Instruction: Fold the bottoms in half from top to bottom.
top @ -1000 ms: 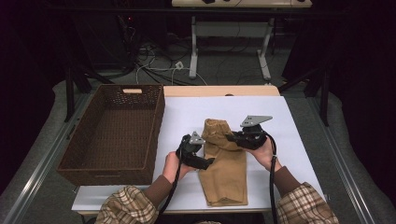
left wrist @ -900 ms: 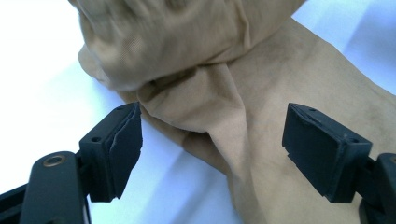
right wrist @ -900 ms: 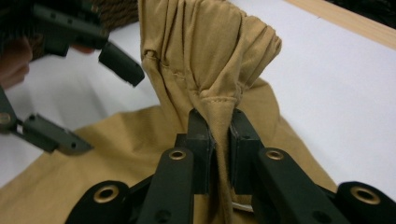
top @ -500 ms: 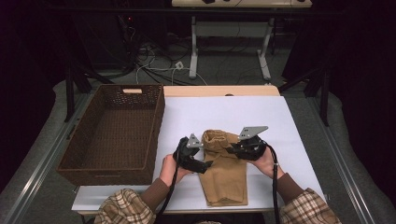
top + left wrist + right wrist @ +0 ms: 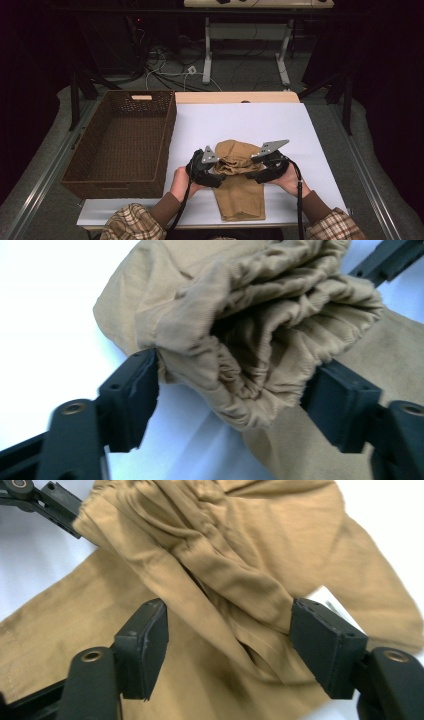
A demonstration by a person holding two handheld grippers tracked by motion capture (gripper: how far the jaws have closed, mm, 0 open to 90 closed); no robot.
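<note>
From the high view, your tan trousers (image 5: 240, 192) lie on the white counter (image 5: 320, 150), nearer its front edge than its back, about midway between the left and right edges. Their long axis runs from front to back: the flat hem end points to the front edge, and the far end is folded back on itself in a bunched heap. Your left claw (image 5: 220, 179) sits at the left side of that heap and your right claw (image 5: 252, 176) at its right side, each pointing inward at the other. The brown wicker basket (image 5: 125, 145) stands along the counter's left edge, apart from the cloth.

In the left gripper view, your left claw (image 5: 230, 390) has just been closing a little; the gathered waistband sits between its jaws, touching both pads, though I cannot tell whether they squeeze it.

In the right gripper view, your right claw (image 5: 227, 640) has just been opening, and its jaws stand wide either side of a fold of cloth, not pinching it.
</note>
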